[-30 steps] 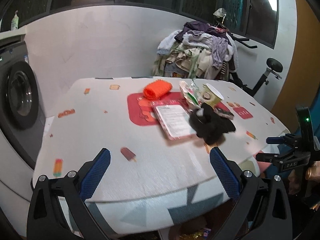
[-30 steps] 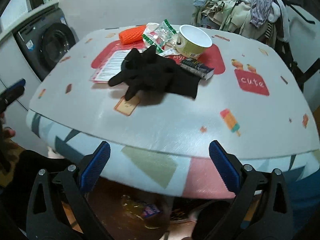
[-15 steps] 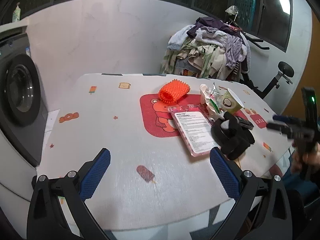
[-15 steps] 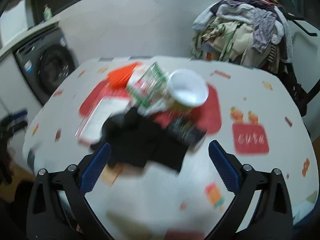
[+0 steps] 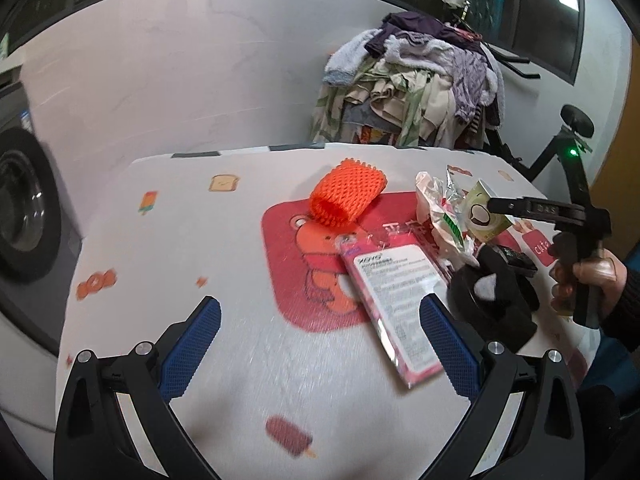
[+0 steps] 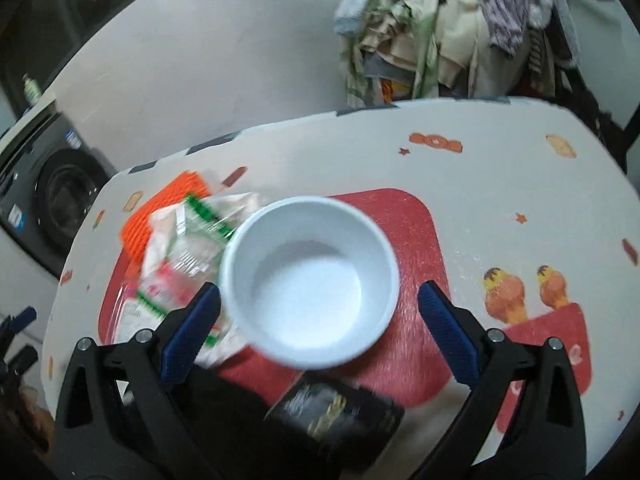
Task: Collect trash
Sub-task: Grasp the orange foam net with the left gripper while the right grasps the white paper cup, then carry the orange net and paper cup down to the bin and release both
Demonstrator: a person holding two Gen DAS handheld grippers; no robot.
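Note:
Trash lies on a table (image 5: 168, 240) under a patterned cloth: an orange foam net (image 5: 346, 194), a pink flat package (image 5: 394, 300), crumpled plastic wrappers (image 5: 440, 208), a paper cup (image 5: 486, 212), a black glove (image 5: 492, 304) and a small dark box (image 5: 518, 258). My left gripper (image 5: 320, 344) stands open above the cloth, with the pink package beside its right finger. My right gripper (image 6: 320, 328) is open and hovers over the white cup (image 6: 310, 280), which sits between its fingers without visible contact. The wrappers (image 6: 184, 256) lie left of the cup and the dark box (image 6: 340, 408) lies in front of it.
A pile of clothes (image 5: 420, 92) on an exercise bike (image 5: 576, 128) stands behind the table. A washing machine (image 5: 20, 208) is at the left. A person's hand (image 5: 588, 276) holds the right gripper at the table's right side. A red mat (image 6: 416, 248) lies under the cup.
Both grippers have come up and forward over the table. The right one rose from below the table edge to just above the cup. The left one closed in on the pink package.

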